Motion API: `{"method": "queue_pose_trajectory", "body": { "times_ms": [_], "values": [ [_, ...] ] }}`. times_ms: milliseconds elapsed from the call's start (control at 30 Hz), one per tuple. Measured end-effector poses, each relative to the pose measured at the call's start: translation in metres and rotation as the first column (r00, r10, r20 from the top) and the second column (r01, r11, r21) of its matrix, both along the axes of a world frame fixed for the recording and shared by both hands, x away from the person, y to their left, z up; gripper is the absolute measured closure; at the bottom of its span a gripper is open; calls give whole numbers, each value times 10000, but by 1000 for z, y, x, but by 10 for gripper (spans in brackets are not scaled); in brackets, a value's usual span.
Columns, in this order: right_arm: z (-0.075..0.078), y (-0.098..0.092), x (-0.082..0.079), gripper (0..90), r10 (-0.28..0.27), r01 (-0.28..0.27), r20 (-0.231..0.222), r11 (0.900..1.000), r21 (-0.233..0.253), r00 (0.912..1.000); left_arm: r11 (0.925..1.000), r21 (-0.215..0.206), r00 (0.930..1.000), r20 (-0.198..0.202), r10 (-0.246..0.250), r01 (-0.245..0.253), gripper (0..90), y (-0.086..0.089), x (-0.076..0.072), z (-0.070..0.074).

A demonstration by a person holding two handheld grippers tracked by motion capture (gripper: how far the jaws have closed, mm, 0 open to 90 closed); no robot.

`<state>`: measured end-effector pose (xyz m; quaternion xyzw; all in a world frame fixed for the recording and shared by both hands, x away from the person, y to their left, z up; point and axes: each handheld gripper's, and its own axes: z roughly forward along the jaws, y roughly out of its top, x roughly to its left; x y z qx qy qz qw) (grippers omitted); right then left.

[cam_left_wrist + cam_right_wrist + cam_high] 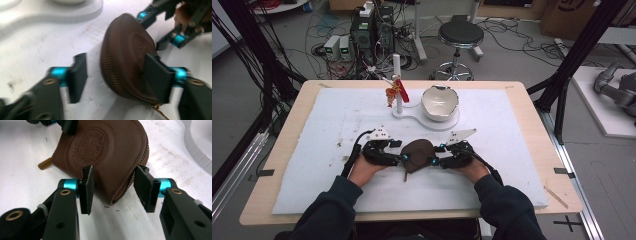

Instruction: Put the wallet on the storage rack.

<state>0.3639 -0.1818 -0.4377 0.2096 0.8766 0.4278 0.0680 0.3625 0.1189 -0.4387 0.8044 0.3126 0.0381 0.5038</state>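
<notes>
Up close, embossed cartoon stamp on brown pouch [105, 152], brass zipper pull [45, 163]

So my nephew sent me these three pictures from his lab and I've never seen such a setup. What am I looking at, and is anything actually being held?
There is no robot arm here. A person sits at a table and holds a two-jaw tool in each hand: the left hand-held gripper and the right hand-held gripper. The wide picture comes from a fixed camera above the table. The other two come from small cameras riding on each gripper, looking along its black jaws.

On the white mat lies a brown zipped pouch, with both grippers at its sides. Farther back stands a white bowl on a white stand with a post, from which a small red ornament hangs.

Nothing is clamped yet: in both gripper views the jaws stand open around the pouch's edges.
</notes>
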Motion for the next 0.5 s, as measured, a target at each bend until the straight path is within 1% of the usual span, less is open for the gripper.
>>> {"method": "queue_pose_trajectory", "body": {
  "times_ms": [33, 67, 100, 133, 167, 233, 267, 300, 333, 367, 400, 433, 467, 500],
  "values": [
    [0, 0, -1, 547, 11, -10, 124, 10000, -62, 9999, 9997, -241, 9995, -323, -27, 19, 337, 1, 2, -2],
    [1, 0, -2, 553, 88, -83, 345, 9999, -142, 9994, 9991, -419, 9984, -554, -101, 78, 336, 2, 3, -3],
    [2, -1, -3, 560, 144, -134, 427, 9996, -228, 9990, 9980, -575, 9975, -630, -315, 278, 446, 2, 3, -3],
    [2, -1, -3, 560, 144, -134, 427, 9996, -228, 9990, 9960, -664, 9964, -554, -642, 605, 446, 3, 3, -2],
    [3, -2, -3, 561, 184, -181, 284, 9998, -122, 9994, 9959, -560, 9968, -324, -733, 714, 522, 2, 1, -1],
    [3, -4, -1, 551, 189, -190, 162, 9998, 66, 9997, 9949, -516, 9961, -79, -873, 868, 555, 2, 0, 0],
    [2, -4, -1, 498, 183, -180, -142, 9996, 217, 9997, 9940, -562, 9955, -6, -945, 944, 572, 2, 0, 1],
    [0, -3, 2, 411, 218, -194, -487, 9986, 491, 9986, 9931, -611, 9949, 50, -1004, 1005, 605, 3, -1, 1],
    [-1, -3, 3, 360, 243, -212, -484, 9977, 638, 9985, 9915, -663, 9937, 149, -1108, 1116, 622, 3, -1, 2],
    [-1, -3, 3, 360, 243, -212, -484, 9977, 638, 9985, 9889, -809, 9921, 239, -1228, 1244, 622, 3, -1, 2],
    [-2, -4, 5, 299, 233, -194, -430, 9959, 886, 9988, 9828, -960, 9869, 490, -1535, 1576, 638, 3, -2, 3],
    [-2, -4, 7, 291, 173, -109, -497, 9920, 1261, 9986, 9780, -981, 9808, 830, -1765, 1843, 653, 1, -4, 4],
    [-1, -6, 10, 289, 189, -94, -575, 9869, 1608, 9982, 9746, -909, 9745, 1127, -1941, 2047, 658, -1, -6, 5],
    [-1, -7, 13, 277, 228, -92, -692, 9817, 1904, 9973, 9710, -893, 9689, 1330, -2089, 2216, 659, -3, -8, 5]
  ]
}}
